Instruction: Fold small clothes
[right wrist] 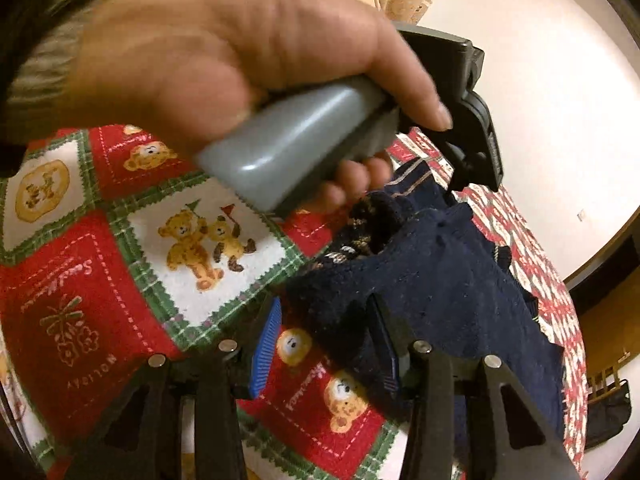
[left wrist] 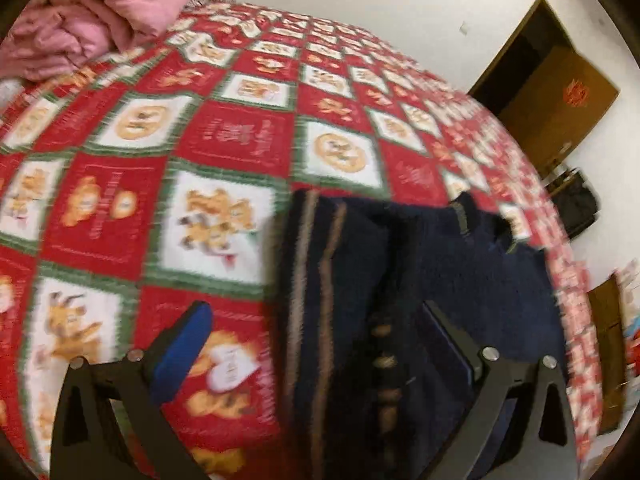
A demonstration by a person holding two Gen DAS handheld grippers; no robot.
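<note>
A dark navy knit garment (left wrist: 420, 264) with tan stripes lies rumpled on the bed; the left wrist view is blurred. My left gripper (left wrist: 316, 344) is open wide just above it. Its left blue pad (left wrist: 182, 350) hangs over the blanket and the other finger (left wrist: 448, 340) over the knit. In the right wrist view the same garment (right wrist: 448, 280) spreads to the right. My right gripper (right wrist: 324, 344) is open low over its near edge, with a fold of knit and bare blanket between the pads. A hand (right wrist: 224, 52) grips the left gripper's grey handle (right wrist: 296, 140) above the garment.
The bed is covered by a red, white and green teddy-bear patchwork blanket (left wrist: 224, 136). A pink quilt (left wrist: 88, 20) is bundled at its far left corner. A brown door (left wrist: 560, 92) and a dark bag (left wrist: 576, 204) stand by the white wall to the right.
</note>
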